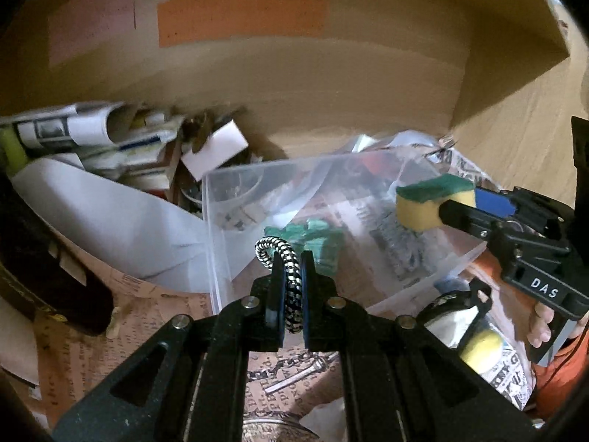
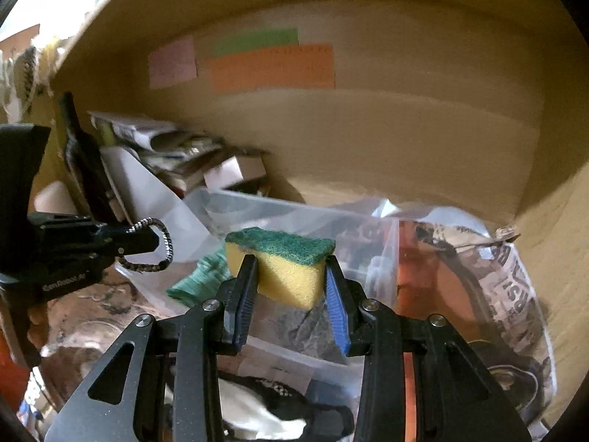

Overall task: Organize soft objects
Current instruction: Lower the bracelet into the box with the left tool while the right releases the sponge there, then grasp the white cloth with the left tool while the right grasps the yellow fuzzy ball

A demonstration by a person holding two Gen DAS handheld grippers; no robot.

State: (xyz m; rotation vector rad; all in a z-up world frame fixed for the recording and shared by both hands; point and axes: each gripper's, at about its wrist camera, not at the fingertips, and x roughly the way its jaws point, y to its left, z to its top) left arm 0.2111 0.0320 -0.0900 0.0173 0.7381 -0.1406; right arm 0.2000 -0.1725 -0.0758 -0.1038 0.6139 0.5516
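My left gripper (image 1: 292,263) is shut on a black-and-white braided cord loop (image 1: 285,265), held over the near edge of a clear plastic bin (image 1: 221,191). It also shows in the right wrist view (image 2: 147,239) with the cord loop (image 2: 162,246). My right gripper (image 2: 291,265) is shut on a yellow sponge with a green scrub top (image 2: 285,263), held above the bin. The sponge also shows in the left wrist view (image 1: 430,202). A green cloth (image 1: 316,239) and a grey cloth (image 1: 397,246) lie inside the bin.
A brown cardboard wall (image 1: 331,84) with orange, green and pink paper notes (image 1: 239,18) stands behind. Rolled papers and small boxes (image 1: 103,140) pile at the left. Newsprint-patterned sheets (image 1: 147,313) lie under and around the bin. A black object (image 1: 48,265) sits at far left.
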